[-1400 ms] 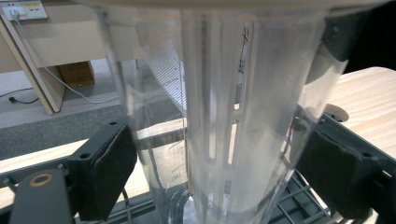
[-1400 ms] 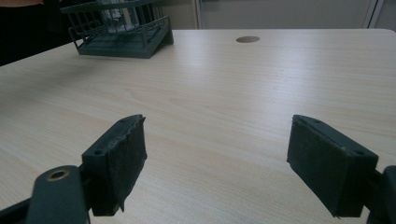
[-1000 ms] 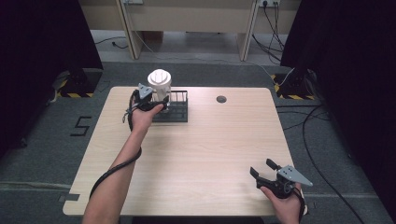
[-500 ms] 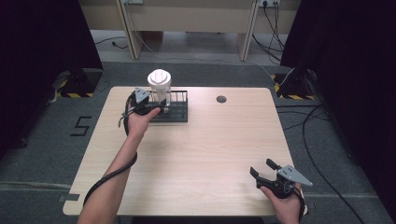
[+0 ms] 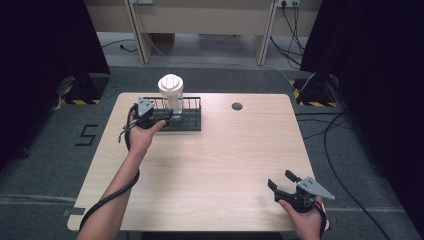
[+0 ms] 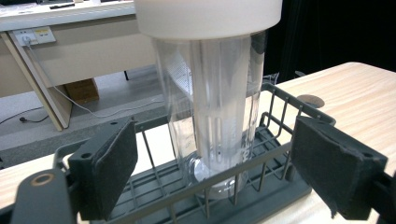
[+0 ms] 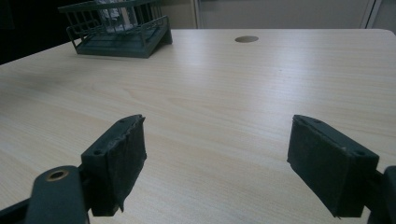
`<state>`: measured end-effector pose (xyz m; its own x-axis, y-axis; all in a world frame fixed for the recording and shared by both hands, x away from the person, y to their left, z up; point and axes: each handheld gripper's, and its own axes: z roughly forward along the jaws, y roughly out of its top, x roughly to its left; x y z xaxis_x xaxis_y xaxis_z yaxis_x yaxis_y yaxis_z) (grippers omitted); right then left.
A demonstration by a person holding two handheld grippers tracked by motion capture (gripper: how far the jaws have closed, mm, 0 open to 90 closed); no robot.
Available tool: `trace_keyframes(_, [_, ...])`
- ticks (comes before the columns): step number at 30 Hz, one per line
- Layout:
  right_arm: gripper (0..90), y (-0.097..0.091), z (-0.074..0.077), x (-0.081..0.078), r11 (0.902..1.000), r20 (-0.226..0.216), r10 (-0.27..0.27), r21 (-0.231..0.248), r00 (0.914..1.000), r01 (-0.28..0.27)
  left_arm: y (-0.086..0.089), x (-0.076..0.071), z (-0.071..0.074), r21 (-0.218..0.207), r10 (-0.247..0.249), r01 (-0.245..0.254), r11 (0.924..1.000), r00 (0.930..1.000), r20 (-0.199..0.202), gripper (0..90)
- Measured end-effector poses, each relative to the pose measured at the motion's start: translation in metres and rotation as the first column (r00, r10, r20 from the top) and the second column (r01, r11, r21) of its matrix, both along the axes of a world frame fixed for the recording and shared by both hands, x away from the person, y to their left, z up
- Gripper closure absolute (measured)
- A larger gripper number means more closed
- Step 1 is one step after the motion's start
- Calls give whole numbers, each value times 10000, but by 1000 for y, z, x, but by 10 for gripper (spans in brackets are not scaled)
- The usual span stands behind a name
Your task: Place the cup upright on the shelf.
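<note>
One tall clear plastic tumbler with a white lid [image 5: 171, 91] stands upright inside one dark green wire dish rack [image 5: 189, 120] at the far left part of a light wooden table [image 5: 210, 165], seen from the high view. The left gripper [image 5: 165, 116] sits at the rack's near left side, its two black jaws spread wide on either side of the tumbler without touching it; in the left gripper view the clear tumbler [image 6: 212, 102] rises between the two padded jaws, beyond the rack's front wires [image 6: 243, 163], with open space between each pad and the tumbler's wall. The person's left hand [image 5: 141, 131] holds that gripper, forearm reaching in from the lower left, a black cable trailing along it.

The right gripper [image 5: 281, 181] rests well apart from the rack, near the table's near right corner, held in the right hand [image 5: 306, 216]. Its two jaws also stand wide apart with nothing between them; the right gripper view looks across bare wood toward the rack [image 7: 121, 35] in the distance.

One round dark cable hole [image 5: 237, 106] is set into the tabletop near the far edge, to the right of the rack. The grey floor around the table carries several loose cables.
</note>
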<state>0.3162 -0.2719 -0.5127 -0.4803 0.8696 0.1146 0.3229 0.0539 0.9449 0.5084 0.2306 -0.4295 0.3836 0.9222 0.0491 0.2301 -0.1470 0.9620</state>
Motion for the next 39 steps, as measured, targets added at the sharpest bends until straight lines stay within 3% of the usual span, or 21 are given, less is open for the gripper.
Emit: trace_keyframes(39, [202, 0, 0, 0, 10000, -13, -71, 0, 10000, 71, 30, -69, -16, -322, 47, -39, 9995, 9997, 238, 145])
